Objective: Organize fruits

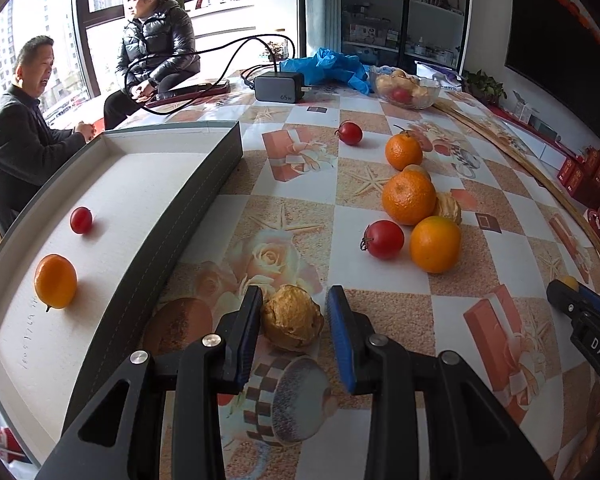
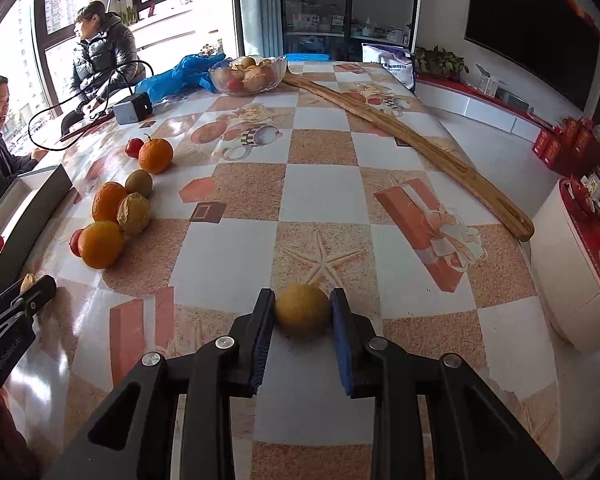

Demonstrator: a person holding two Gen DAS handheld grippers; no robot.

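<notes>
Left tongs (image 1: 294,300) grasp a papery golden husk fruit (image 1: 292,322) beside the shallow box (image 1: 204,204). Right of the box, right tongs (image 2: 303,300) clench a yellow fruit (image 2: 303,310) on the tabletop (image 2: 324,196).

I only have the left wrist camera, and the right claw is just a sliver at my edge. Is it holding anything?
Observer: Yes. The right claw is shut on a round yellow fruit, with a pad against each side.
Operator: Is it lifted off the table?
Observer: I can't tell. Its shadow sits directly under it on the tablecloth.
Operator: Where does that long wooden strip end?
Observer: The wooden strip ends ahead of that claw, close to the table's edge.
</notes>
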